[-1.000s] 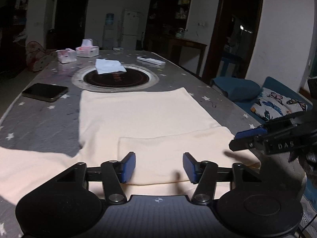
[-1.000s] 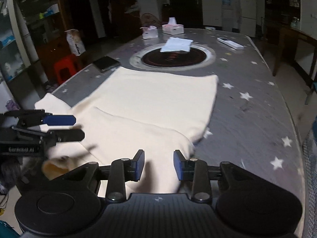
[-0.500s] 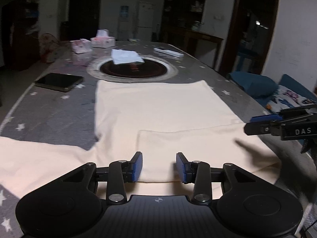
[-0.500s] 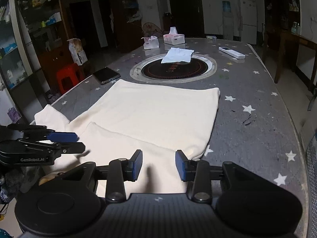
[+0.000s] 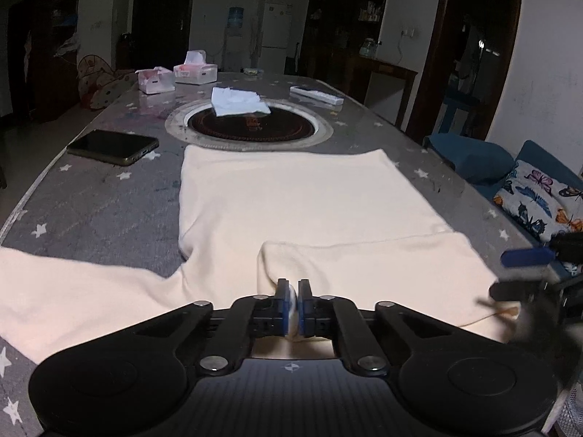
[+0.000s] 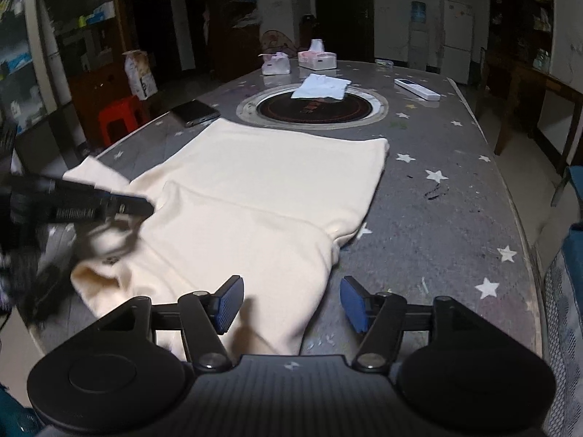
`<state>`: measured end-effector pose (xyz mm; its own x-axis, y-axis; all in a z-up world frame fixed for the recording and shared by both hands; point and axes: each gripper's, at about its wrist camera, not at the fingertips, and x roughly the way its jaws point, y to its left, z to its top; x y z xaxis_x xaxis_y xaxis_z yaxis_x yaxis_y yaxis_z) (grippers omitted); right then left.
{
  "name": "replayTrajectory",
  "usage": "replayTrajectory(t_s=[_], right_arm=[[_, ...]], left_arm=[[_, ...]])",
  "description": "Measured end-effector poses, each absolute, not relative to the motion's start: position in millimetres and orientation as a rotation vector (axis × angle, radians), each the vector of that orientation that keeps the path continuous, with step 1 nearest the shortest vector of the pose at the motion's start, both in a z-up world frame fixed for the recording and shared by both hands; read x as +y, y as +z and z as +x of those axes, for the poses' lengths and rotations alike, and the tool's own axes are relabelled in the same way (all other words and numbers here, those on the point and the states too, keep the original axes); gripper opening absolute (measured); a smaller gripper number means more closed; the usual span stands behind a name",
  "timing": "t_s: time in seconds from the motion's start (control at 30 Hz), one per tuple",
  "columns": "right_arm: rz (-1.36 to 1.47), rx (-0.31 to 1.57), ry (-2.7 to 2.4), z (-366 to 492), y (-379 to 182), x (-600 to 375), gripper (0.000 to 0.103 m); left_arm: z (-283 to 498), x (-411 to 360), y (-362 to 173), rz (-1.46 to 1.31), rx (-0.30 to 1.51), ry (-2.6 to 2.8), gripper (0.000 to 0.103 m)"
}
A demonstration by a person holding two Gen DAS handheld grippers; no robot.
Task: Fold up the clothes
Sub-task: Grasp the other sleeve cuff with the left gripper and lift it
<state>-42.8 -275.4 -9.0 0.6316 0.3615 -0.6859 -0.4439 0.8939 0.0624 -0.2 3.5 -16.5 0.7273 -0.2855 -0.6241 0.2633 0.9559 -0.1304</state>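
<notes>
A grey star-patterned table point(image 5: 91, 211) has a round black hob point(image 5: 251, 127) set in its middle, with a white cloth point(image 5: 238, 101) lying on its far edge. A dark phone point(image 5: 113, 146) lies to the left. Two tissue boxes point(image 5: 195, 73) stand at the far end, a white remote point(image 5: 316, 94) to their right. A red stool point(image 6: 122, 116) stands beside the table.

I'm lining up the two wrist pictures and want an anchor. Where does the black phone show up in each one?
Left wrist view: the black phone lies at the left, on the grey star-patterned table, left of the cream garment.
Right wrist view: the phone lies left of centre, just beyond the garment's far left corner.
Shared landmark: the round dark inset in the table's middle.
</notes>
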Motion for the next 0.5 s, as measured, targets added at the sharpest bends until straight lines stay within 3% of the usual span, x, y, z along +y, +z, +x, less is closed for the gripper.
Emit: replayTrajectory(t_s=[0.07,0.27,0.37,0.43,0.5], right_arm=[[-0.14,0.745,0.47,-48.6,-8.8,-271.3,0.078],[-0.217,0.72,0.49,-62.3,-12.5,-255.1,0.082],[-0.25,0.706,0.496,-66.4,-13.6,-251.4,0.084],[-0.257,0.702,0.498,-67.5,-13.8,-252.1,0.085],[-0.251,0.704,0.494,-66.7,-14.1,-254.0,0.085]], left_arm=[[-1.6,-0.5,-7.3,-0.018,0.667,-0.316,0.002],[-4.6,-3.2,20.6,-0.007,0.584,-0.333,0.002],[-6.9,3.1,16.6,-0.008,0.604,-0.325,0.007],[-8.1,6.3,6.7,0.008,0.637,-0.297,0.035],[-9.1,8.2,-4.5,0.019,0.666,-0.266,0.046]])
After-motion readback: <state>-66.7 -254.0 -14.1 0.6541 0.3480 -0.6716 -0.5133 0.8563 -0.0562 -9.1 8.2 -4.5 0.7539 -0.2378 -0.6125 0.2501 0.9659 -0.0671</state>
